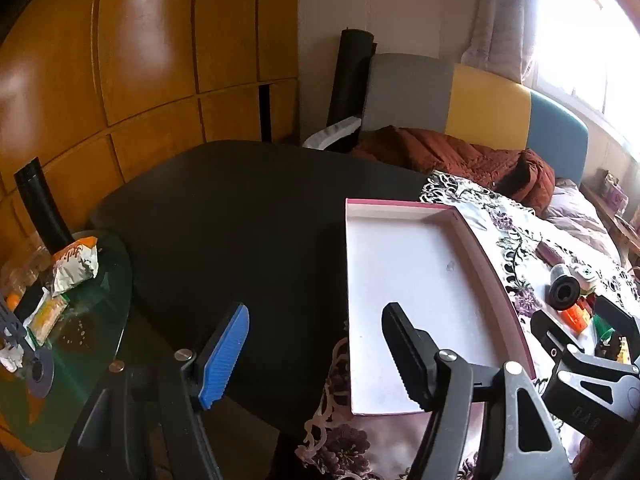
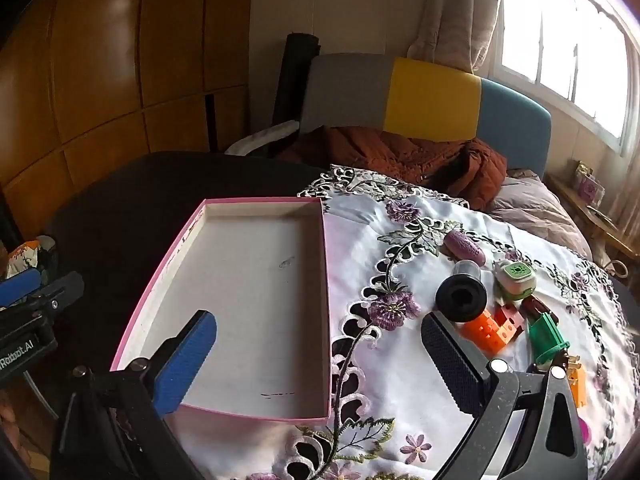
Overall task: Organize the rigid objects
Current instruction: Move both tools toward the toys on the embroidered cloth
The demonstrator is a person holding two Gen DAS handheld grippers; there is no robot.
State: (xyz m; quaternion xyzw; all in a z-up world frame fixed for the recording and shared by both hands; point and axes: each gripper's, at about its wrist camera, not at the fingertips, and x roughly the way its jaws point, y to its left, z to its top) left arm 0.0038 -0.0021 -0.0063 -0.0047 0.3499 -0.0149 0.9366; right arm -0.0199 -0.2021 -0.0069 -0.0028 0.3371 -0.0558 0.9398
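Both grippers, left (image 1: 316, 354) and right (image 2: 320, 364), hung spread and empty above a pink-rimmed box (image 2: 224, 410); small toys (image 2: 494, 330), perhaps building blocks, lay clustered on the embroidered cloth (image 2: 400, 380) beside it.

a: what does the left tool (image 1: 316, 354) look like?
b: a black frame with two long fingers. one finger carries a ribbed blue pad (image 1: 225, 354), the other a ribbed black pad (image 1: 406, 354). round silver screws (image 1: 447, 355) sit at the finger joints, and the black arms behind them have triangular cut-outs.
a: and the right tool (image 2: 320, 364)?
b: the same build: a blue textured pad (image 2: 185, 360) on one finger, a black dotted pad (image 2: 454, 364) on the other, silver screws (image 2: 499, 366) at the pivots. from the right wrist view, the left tool's black body bears white lettering (image 2: 16, 350), partly cut off.
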